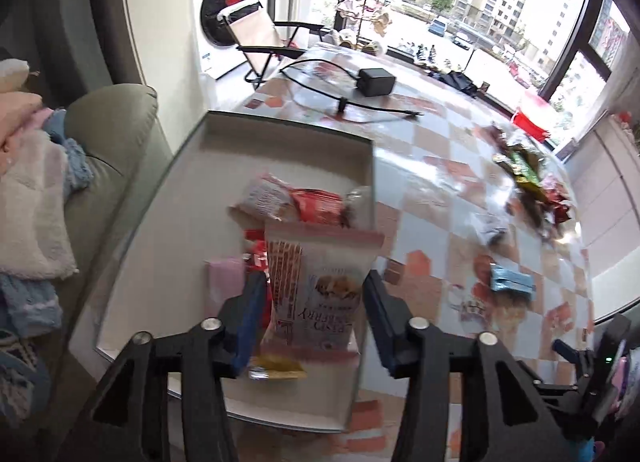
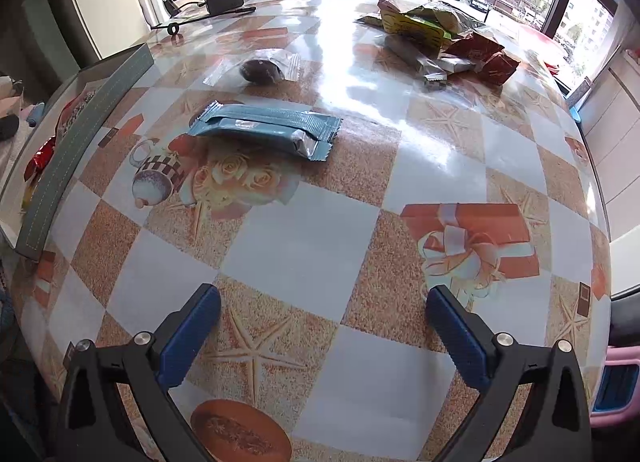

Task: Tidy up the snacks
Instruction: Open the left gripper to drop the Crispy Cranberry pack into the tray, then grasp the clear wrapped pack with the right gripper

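Note:
A shallow white box with a grey outer wall stands on the table's left side and holds several snack packs. A pink and white berry biscuit pack lies on top of them, between the fingers of my left gripper. The jaws stand apart on either side of it, and the pads do not seem to press on it. My right gripper is wide open above the tablecloth with nothing between its fingers. Ahead of it lies a blue wrapped bar.
A dark round snack in clear wrap lies beyond the blue bar. A pile of mixed snack packs sits at the far right. A black power adapter with its cable lies at the far edge. A sofa with clothes is left of the table.

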Motion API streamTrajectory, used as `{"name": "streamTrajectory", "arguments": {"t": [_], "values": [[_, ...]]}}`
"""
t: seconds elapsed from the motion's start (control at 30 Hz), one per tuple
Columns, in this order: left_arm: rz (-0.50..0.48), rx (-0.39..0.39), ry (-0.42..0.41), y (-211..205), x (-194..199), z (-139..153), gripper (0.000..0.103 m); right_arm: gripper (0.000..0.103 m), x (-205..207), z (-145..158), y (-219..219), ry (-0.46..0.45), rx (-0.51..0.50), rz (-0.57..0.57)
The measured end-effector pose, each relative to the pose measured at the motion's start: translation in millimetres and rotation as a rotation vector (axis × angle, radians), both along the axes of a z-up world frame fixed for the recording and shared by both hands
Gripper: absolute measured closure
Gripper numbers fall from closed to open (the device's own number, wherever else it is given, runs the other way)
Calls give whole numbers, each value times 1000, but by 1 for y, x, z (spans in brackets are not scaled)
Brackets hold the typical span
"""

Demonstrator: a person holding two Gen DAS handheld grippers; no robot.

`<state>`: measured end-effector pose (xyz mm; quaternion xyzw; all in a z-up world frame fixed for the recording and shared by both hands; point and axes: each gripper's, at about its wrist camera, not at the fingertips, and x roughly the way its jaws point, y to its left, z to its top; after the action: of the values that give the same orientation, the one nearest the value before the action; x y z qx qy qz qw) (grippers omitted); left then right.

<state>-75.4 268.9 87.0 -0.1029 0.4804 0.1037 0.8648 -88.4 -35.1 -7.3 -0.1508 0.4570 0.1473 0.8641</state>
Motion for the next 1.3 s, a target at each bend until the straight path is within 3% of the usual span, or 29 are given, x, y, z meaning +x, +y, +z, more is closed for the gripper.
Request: {"name": "streamTrajectory", "arguments": {"t": [0.03, 0.13, 0.2, 0.47, 0.63, 0.7, 0.73, 0.8, 0.97, 1.1, 1.2, 1.3], "values": [[0, 25, 6, 3, 2, -3, 29, 0, 1, 0, 1, 6, -1, -3], [-36, 51, 13, 3, -4, -10, 26, 0, 11, 5, 2, 60, 7, -31], [-78, 43, 7, -1, -14, -12, 24, 0, 20, 17, 3, 79, 103, -41], [-268, 47, 6, -50, -48, -18, 22, 0, 105, 70, 63, 12, 261, -142], [-388, 94, 29, -78, -72, -29, 21, 0, 173, 52, 94, 45, 184, -250], [-424, 84, 46, -88, -74, -35, 21, 0, 185, 36, 99, 72, 90, -272], [-441, 75, 49, -94, -73, -37, 21, 0, 184, 26, 100, 86, 20, -278], [-468, 66, 49, -105, -68, -40, 21, 0, 166, 27, 98, 29, -25, -225], [-495, 43, 53, -131, -45, -49, 21, 0, 100, 27, 57, 34, 4, -184], [-431, 41, 76, -139, -24, -63, 21, 0, 50, 26, 31, 78, -1, -130], [-376, 11, 133, -139, -18, -75, 21, 0, 50, 43, 15, 77, 99, -161], [-369, -8, 140, -135, -28, -74, 21, 0, 74, 66, 19, 40, 176, -194]]}}
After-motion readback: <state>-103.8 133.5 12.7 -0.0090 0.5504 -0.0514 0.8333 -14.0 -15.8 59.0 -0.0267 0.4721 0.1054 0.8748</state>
